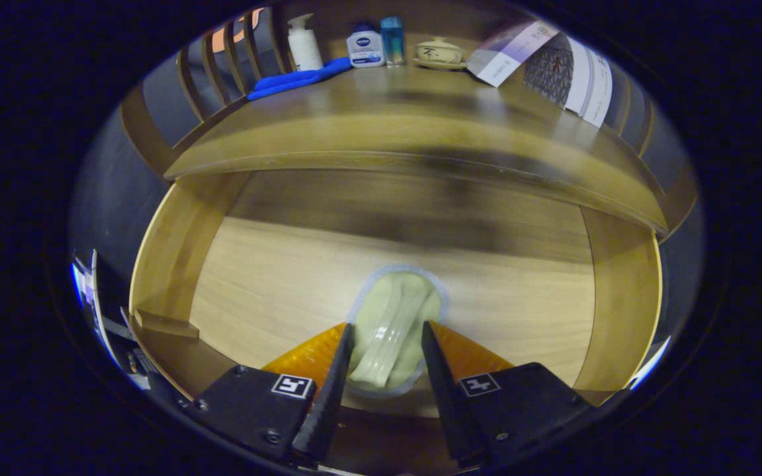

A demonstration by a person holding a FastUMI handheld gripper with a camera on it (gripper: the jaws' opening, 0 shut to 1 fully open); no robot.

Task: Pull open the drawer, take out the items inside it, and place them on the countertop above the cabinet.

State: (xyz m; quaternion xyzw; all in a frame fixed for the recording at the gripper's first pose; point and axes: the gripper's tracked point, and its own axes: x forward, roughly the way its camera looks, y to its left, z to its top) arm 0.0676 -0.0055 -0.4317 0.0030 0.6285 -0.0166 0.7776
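Straddling a pale green clear-wrapped packet (395,330), the gripper (386,334) has a finger against each side of it inside the pulled-open light wooden drawer (275,277), while beyond sits the brown wooden countertop (381,125) holding a white bottle (303,43).
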